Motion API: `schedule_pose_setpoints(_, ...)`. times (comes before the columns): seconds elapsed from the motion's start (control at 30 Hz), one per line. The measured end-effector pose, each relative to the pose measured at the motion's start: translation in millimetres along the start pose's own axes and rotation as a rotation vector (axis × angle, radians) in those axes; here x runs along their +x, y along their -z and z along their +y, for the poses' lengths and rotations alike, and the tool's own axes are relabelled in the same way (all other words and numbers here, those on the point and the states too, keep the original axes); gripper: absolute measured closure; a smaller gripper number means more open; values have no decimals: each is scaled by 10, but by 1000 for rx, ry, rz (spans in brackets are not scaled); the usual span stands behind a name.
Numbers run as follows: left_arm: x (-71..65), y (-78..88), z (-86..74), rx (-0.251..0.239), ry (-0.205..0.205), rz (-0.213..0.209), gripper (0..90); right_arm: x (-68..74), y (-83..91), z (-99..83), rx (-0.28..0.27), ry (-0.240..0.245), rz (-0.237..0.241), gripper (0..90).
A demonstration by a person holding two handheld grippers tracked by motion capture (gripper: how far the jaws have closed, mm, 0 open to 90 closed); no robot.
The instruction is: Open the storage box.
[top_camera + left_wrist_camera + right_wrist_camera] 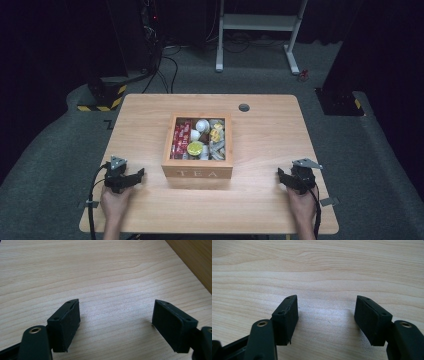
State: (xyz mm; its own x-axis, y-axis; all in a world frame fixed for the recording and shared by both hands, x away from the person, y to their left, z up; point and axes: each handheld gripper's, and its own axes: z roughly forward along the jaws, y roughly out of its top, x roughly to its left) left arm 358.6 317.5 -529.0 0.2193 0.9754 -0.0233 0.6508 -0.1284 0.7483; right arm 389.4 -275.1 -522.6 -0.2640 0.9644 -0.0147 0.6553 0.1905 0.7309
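A wooden box [197, 172] marked TEA stands in the middle of the table [265, 145], its top showing several packets, white pods and a yellow pod inside. My left gripper [131, 179] rests on the table to the left of the box, jaws open with bare wood between them [116, 315]. A corner of the box [197, 262] shows at the upper right of the left gripper view. My right gripper [285, 179] rests to the right of the box, also open over bare wood [327, 312]. A hand holds each gripper from the near edge.
A round grey cable hole [244, 107] sits near the table's far edge. Beyond the table, on the grey floor, are a white desk frame [260, 30], cables and a black-and-yellow striped base [102, 97]. Bare tabletop lies on both sides of the box.
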Motion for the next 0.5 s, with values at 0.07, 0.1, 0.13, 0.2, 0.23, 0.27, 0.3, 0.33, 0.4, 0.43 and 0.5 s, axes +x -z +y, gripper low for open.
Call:
schedule_pose_setpoints(0.07,0,0,0,0,0,0,228,0,0,0,0,0,0,356)
schedule_pose_setpoints(0.1,2,1,0,0,1,-1,228,0,0,0,0,0,0,356)
schedule_pose_setpoints(0.13,2,1,-1,0,3,-2,228,0,0,0,0,0,0,356)
schedule_pose_setpoints(0.2,2,1,0,0,2,-2,228,0,0,0,0,0,0,356)
schedule_pose_setpoints(0.23,1,1,0,0,3,-2,228,0,0,0,0,0,0,356)
schedule_pose_setpoints(0.27,2,1,0,0,3,-3,227,0,0,0,0,0,0,357)
schedule_pose_setpoints(0.3,3,1,0,1,3,-4,227,1,0,0,0,-2,0,358)
schedule_pose_setpoints(0.33,3,1,0,1,3,-4,227,1,0,0,0,-2,0,359)
schedule_pose_setpoints(0.4,2,1,0,1,3,-3,227,0,2,0,2,-4,-2,366)
schedule_pose_setpoints(0.43,2,1,0,1,3,-3,227,-3,1,-1,0,-2,-2,366)
schedule_pose_setpoints(0.5,3,2,0,1,3,-4,227,-3,0,-1,-2,-4,-1,372)
